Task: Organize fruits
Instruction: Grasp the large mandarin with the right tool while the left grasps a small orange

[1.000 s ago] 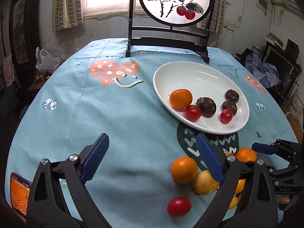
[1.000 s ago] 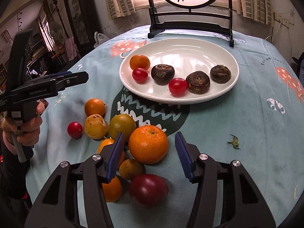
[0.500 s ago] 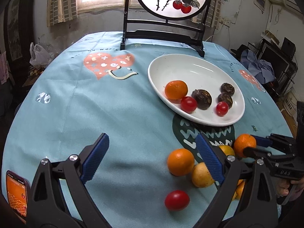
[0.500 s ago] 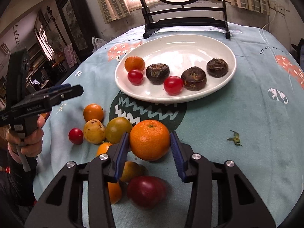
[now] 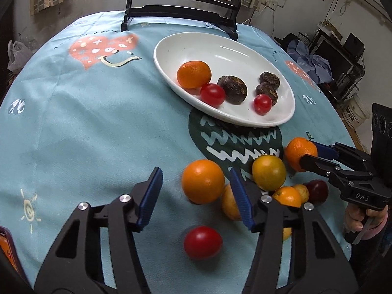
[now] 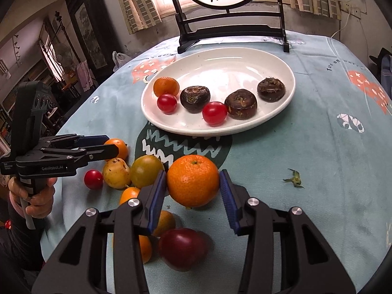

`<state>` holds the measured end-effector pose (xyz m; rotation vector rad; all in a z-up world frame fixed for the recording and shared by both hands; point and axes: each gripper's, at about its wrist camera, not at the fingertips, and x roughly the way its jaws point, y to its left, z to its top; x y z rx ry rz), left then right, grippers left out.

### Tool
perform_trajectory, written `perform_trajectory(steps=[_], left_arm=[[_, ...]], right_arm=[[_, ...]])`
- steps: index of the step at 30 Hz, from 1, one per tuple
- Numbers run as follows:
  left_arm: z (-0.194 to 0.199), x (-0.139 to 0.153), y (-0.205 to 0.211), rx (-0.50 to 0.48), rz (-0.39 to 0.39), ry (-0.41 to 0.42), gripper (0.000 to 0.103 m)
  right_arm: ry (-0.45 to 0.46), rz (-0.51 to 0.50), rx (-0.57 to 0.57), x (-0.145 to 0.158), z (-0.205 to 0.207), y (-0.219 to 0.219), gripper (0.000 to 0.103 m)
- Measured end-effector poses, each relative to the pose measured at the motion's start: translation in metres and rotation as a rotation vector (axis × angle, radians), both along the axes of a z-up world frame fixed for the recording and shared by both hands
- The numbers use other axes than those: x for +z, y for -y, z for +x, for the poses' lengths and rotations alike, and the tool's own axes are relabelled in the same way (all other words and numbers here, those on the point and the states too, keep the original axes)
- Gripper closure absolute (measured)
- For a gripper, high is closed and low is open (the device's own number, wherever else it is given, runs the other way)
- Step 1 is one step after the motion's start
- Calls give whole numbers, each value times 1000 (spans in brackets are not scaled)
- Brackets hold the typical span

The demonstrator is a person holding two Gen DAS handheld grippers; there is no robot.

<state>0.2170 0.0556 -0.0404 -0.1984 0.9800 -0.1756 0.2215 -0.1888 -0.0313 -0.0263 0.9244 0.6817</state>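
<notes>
A white oval plate (image 5: 245, 49) (image 6: 245, 66) holds a mandarin, two cherry tomatoes and three dark water chestnuts. My right gripper (image 6: 193, 191) is shut on a large orange (image 6: 193, 180) and holds it just above the cloth; it also shows in the left wrist view (image 5: 300, 155). My left gripper (image 5: 196, 196) is open, with its fingers on either side of a smaller orange (image 5: 202, 181) and a cherry tomato (image 5: 202, 242) just below. Loose fruit lies in a pile (image 6: 144, 171) between the grippers.
A round table with a blue patterned cloth (image 5: 85, 122). A black stand with a round painted screen (image 6: 230, 29) stands behind the plate. A dark red plum (image 6: 182, 248) lies under my right gripper. A green stem scrap (image 6: 294, 177) lies to the right. A phone (image 5: 7, 252) sits at the left edge.
My right gripper has closed on the large orange and lifted it a little. My left gripper has moved forward and down toward the smaller orange and cherry tomato, still open.
</notes>
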Motion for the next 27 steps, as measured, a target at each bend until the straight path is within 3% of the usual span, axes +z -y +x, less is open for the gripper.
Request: perform_trajectory(steps=[2,5,7,16,24,27], left_arm=[[1,-1,-2,4,-26,-11,48],[4,-4,-5,-6,-75,-25,61],[5,-6,-6,-8,-97,-31,64],[6,-5,-8,6,-109,-25,65],[-4,13,-7,16,-82,77,65],[-6,22,-4,18,-74,126,65]], right_arm=[[4,-2,0,0,-1,0,58],[3,-1,2,1,-1,-1,58],[3,1,2,1,-2,0,58],[8,22,-11,4,-1,3,58],[21,54,-16,9,-1,7,58],[64,75,-28,16,-1,8,58]])
